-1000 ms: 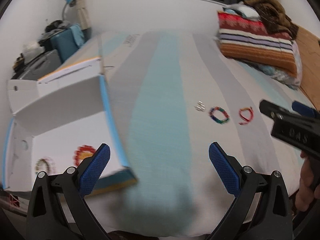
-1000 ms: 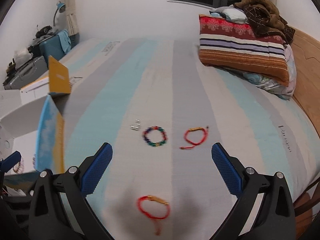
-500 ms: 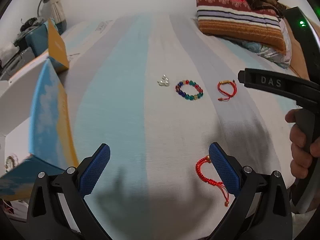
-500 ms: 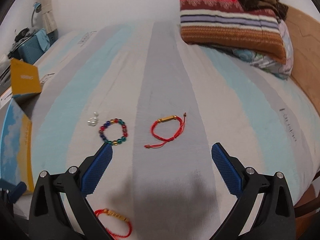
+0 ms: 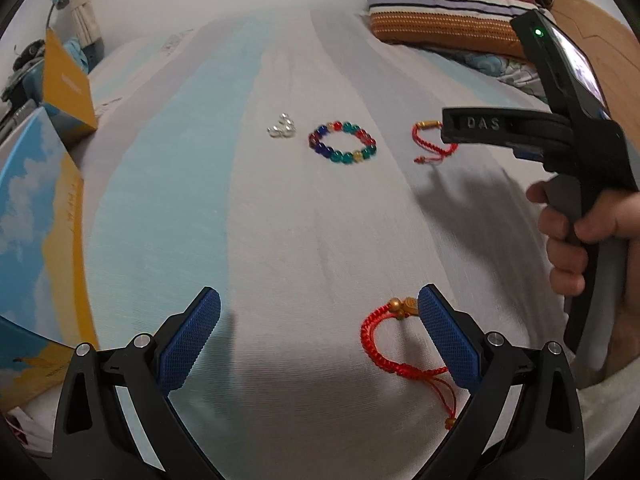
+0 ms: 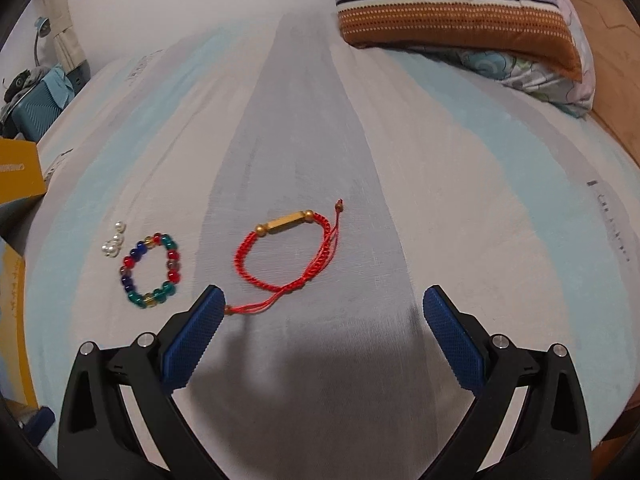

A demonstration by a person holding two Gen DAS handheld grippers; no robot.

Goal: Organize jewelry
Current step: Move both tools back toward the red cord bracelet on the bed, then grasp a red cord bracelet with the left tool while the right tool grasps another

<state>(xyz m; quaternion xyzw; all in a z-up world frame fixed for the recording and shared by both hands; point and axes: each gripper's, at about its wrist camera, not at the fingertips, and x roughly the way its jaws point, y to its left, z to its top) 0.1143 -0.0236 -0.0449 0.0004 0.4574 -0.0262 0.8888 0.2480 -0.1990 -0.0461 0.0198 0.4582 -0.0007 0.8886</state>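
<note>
My left gripper [image 5: 318,334] hangs spread wide over the striped bedsheet [image 5: 280,220], holding nothing. Low and right of centre in its view, a red braided cord bracelet [image 5: 384,344] lies flat with its gold bead at the top, touching or just beside my right-hand blue pad [image 5: 448,344]; its loose tail runs down and to the right.

My right gripper [image 6: 320,334] is also released and empty. In its view a second red cord bracelet [image 6: 286,254] lies mid-frame, its gold tube bar [image 6: 285,224] at the top with its long axis tilted up to the right. One tail points to the lower left, ending by the left pad [image 6: 192,340]; a shorter one rises to the upper right.

To its left lie a multicoloured bead bracelet [image 6: 150,270] and, just above-left of it, a small cluster of pearl beads [image 6: 113,245]. A striped pillow [image 6: 452,8] fills the upper right, and a yellow box flap [image 6: 18,170] shows at the left edge.
</note>
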